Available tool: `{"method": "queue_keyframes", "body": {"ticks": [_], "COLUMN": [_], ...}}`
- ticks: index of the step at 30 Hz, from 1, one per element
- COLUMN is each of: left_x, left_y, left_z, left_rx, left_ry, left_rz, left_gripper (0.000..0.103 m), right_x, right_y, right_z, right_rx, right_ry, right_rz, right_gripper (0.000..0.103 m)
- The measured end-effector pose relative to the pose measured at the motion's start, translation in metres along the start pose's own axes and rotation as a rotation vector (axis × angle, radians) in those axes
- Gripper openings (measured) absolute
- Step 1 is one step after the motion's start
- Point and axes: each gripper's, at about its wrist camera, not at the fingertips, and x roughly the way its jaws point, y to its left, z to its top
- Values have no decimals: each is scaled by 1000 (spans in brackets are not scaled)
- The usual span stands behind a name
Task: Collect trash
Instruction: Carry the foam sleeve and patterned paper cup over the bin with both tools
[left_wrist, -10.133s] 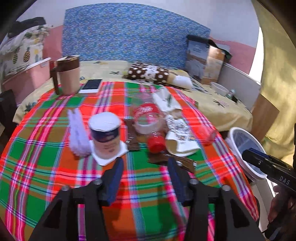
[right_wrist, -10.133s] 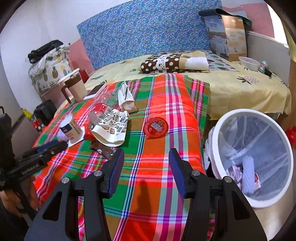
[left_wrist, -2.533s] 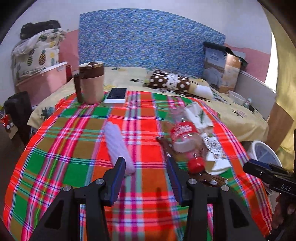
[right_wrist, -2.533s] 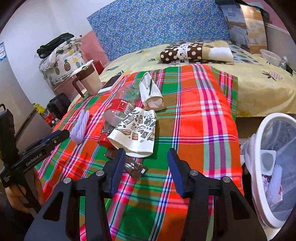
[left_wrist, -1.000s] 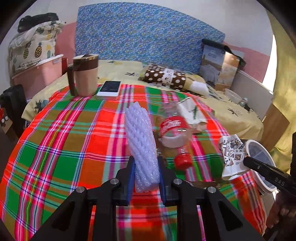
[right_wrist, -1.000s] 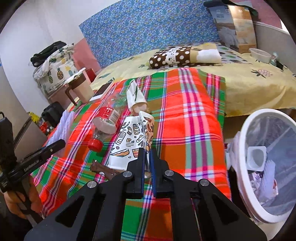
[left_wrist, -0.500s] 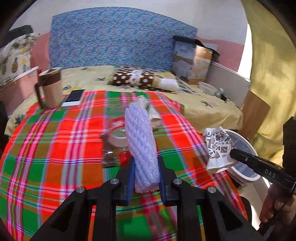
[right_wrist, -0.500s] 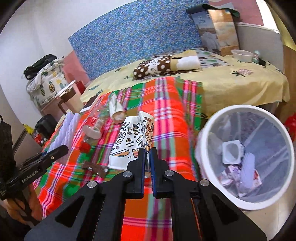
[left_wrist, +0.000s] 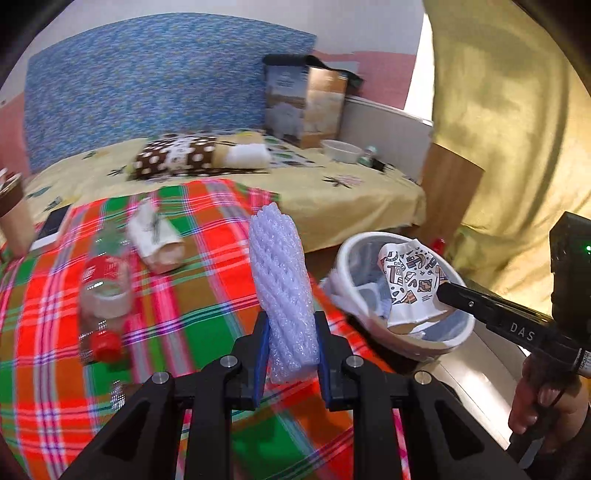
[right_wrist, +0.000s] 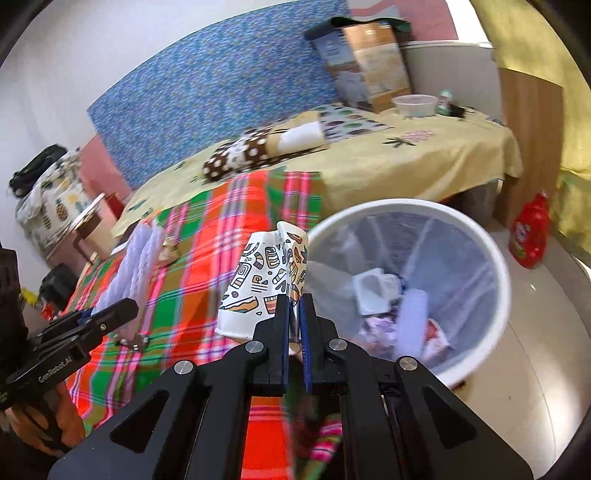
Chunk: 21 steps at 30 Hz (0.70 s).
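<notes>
Bottle (left_wrist: 105, 295) shows only from the left tool (left_wrist: 290, 341), clamping foam (left_wrist: 282, 280); right tool (right_wrist: 293, 325) pinches cup (right_wrist: 264, 288).

The brown cup (left_wrist: 13, 218) is cut off by the left edge. The clear bottle (left_wrist: 105, 291) looks blurry. The foam roll (left_wrist: 282, 288) hides some plaid counter (left_wrist: 184, 302) behind it.

Ahead of the claws, a bed under a yellow printed sheet (right_wrist: 424, 162) meets a blue patterned headboard (left_wrist: 147, 96); olive-yellow curtain (left_wrist: 509, 129) hangs rightward, above pale glossy floor (right_wrist: 535, 350).
</notes>
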Motion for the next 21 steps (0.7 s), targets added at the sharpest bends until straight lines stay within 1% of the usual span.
{"method": "queue_keyframes", "body": {"ticks": [7, 21], "left_x": [22, 61], "left_y": [-30, -69], "left_z": [8, 9], "left_rx": [52, 120], "left_ry": [26, 89], "left_rz": [-72, -149], "left_gripper": [23, 23], "right_x": [-6, -2], "right_y": [-24, -51], "right_z": [-1, -6], "right_rx": [48, 94], "right_ry": [-11, 18], "right_rz": [-52, -105], "right_gripper": [8, 8]}}
